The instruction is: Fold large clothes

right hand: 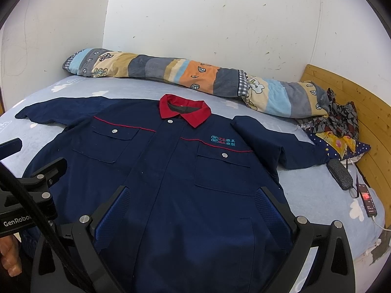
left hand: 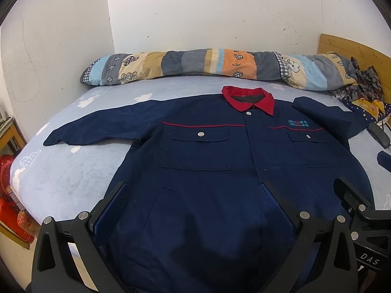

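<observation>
Left tool (left hand: 195, 195): fingers spread wide, nothing between them; it hangs over the lower front of the jacket, not gripping cloth.
Right tool (right hand: 193, 200): likewise wide open and holding nothing, poised over the jacket's lower front, on the side of the logo pocket.
The two tools: side by side; the right tool's body shows at the right edge of the left wrist view, and the left tool's body at the left edge of the right wrist view.
Jacket (left hand: 210, 151): navy work jacket laid flat and face up on the bed, buttoned, hem nearest the tools and red collar (left hand: 248, 100) farthest from them.
Sleeves: the sleeve (left hand: 97, 127) left of the left tool lies stretched out sideways; the other sleeve (right hand: 276, 141), ahead and right of the right tool, is bent across itself.
Pockets: one flap pocket on each chest side, each with a silver snap; teal lettering sits above the right-hand one (right hand: 223, 140).
Bed (left hand: 63, 171): light blue sheet with white clouds, under the jacket.
Rolled quilt (left hand: 215, 66): striped, along the wall beyond the collar.
Far right of the right tool: a dark case (right hand: 340, 174), a phone (right hand: 367, 200) with a lit screen, and a heap of patterned cloth (right hand: 339, 127) by the wooden headboard (right hand: 366, 122).
</observation>
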Motion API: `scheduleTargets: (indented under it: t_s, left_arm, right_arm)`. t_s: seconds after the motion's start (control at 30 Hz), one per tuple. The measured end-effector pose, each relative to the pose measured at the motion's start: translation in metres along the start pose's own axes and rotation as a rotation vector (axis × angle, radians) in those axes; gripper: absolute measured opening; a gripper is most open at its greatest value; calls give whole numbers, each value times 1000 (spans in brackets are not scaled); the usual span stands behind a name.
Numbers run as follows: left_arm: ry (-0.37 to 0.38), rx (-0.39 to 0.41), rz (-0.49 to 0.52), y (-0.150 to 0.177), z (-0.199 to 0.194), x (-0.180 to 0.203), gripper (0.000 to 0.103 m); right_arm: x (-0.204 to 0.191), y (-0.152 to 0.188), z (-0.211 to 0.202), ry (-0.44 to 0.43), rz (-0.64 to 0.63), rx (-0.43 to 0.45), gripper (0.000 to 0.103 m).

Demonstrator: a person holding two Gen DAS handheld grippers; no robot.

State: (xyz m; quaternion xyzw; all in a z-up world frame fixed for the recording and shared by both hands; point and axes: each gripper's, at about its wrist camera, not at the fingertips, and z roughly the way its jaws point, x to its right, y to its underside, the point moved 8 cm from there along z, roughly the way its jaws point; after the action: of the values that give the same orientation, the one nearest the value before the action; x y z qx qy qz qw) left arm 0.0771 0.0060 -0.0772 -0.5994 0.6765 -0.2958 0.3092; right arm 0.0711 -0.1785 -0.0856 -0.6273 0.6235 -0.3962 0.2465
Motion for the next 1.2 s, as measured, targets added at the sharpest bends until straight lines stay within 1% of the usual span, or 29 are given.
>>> scheduleTargets:
  t_s: [0.17,0.27,0.3,0.37,0.4,0.47,0.53,0.6,0.63,0.67,0.7,0.73,0.77,0.83,0.9,0.97,1.03,1.07,1.1,1.13,1.2]
  left_arm:
    - [-4,-5,-15,-1,-2,1,103]
    - [-3,-11,-37,-2,-4,-1,103]
    - [-7,-11,-40,-3,-4,-2,103]
    - [-36,-18,-44,-4,-2,-8,103]
    - [-29,-26,-57,-4,0,-11,103]
    - [-41,-46,-80,-4,7,-19,103]
    - [-36,-80,-93,-4,21,-22,103]
    - [-46,-108,-64,-4,35,-20,103]
    - [-21,-131,-29,-7,44,-14,103]
    - [-10,-114,5,-11,48,-11,103]
    - [-52,-76,50,-15,52,-10,103]
    - [-83,-59,93,-16,56,-10,103]
    - [-74,-61,128,-18,60,-6,103]
    - [-19,-83,132,-22,66,-2,103]
    - [-12,-86,130,-29,72,0,103]
    - [-24,-83,113,-34,74,-2,103]
    - [-1,-115,51,-32,70,-5,103]
    - [13,-131,24,-31,67,-5,103]
    - [45,-139,-13,-27,57,-7,103]
    - [46,-129,-29,-24,50,-10,103]
    - [-4,-101,-24,-17,36,-17,103]
  right_arm:
    - [-1,0,0,2,1,2,103]
    - [0,1,2,-3,6,-15,103]
    - [0,1,3,-16,18,-27,103]
    - [2,-1,4,-69,50,-45,103]
    - [4,-2,3,-75,58,-47,103]
    - [8,-8,3,-102,69,-33,103]
    - [12,-13,8,-133,94,-32,103]
    - [12,-18,16,-231,137,-49,103]
    - [12,-20,21,-268,138,-55,103]
    - [11,-21,27,-279,116,-48,103]
    - [10,-19,34,-274,73,-44,103]
    - [9,-14,43,-259,24,-56,103]
    - [9,-11,51,-241,-12,-70,103]
    - [9,-9,62,-262,-44,-88,103]
    - [8,-6,69,-283,-66,-99,103]
    - [8,-7,72,-295,-72,-110,103]
    - [10,-9,68,-313,-8,-112,103]
    - [12,-8,66,-342,51,-135,103]
    - [13,-7,64,-361,98,-156,103]
    - [14,-7,58,-383,155,-165,103]
    - [16,-7,42,-420,226,-137,103]
